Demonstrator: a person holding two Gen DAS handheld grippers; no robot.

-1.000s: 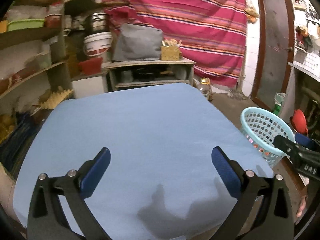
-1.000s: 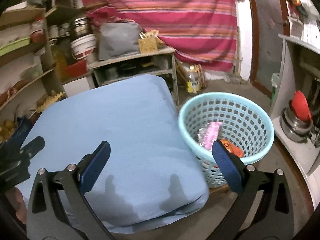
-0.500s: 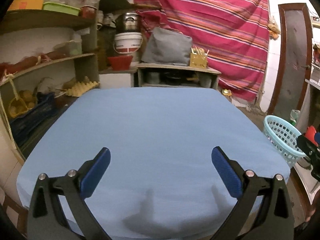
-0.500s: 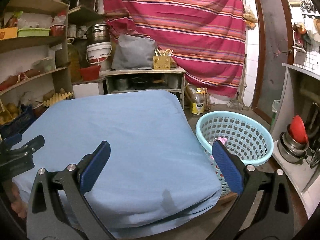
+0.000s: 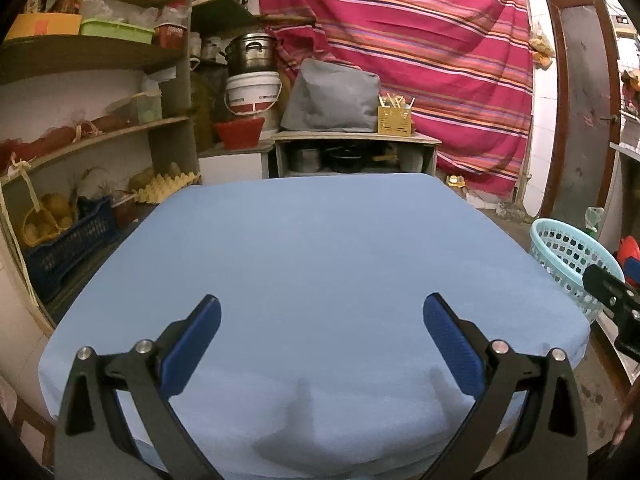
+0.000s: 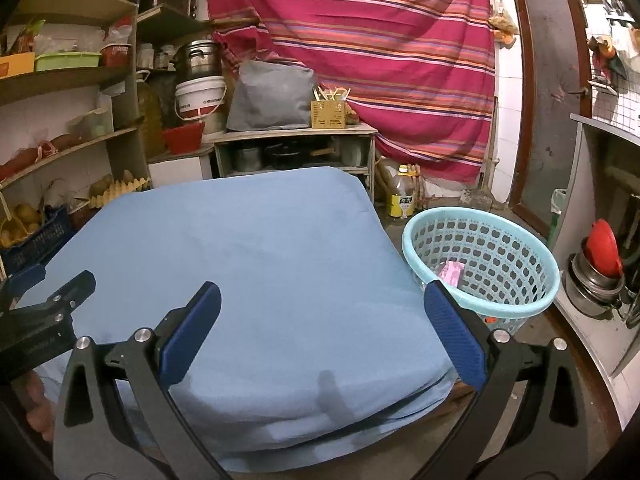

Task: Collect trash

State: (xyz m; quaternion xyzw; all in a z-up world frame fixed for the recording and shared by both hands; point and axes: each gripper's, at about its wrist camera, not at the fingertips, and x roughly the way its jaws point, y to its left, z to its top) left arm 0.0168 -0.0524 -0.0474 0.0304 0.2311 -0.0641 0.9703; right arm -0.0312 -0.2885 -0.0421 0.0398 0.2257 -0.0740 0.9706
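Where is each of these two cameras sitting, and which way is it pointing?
Left wrist: rides on the left gripper, facing forward over the blue-covered table toward the striped curtain; its own open fingers show.
Right wrist: rides on the right gripper, angled toward the table's right edge and the basket; its own open fingers show.
Shared: table, basket, curtain.

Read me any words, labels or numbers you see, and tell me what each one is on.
Nothing reads clearly.
White bucket: dark print, blurred.
Yellow box: rows of small print, too small.
Oil bottle: label characters, too blurred.
Left claw: small white marking on its body, unreadable.
Pink wrapper in the basket: no legible text.
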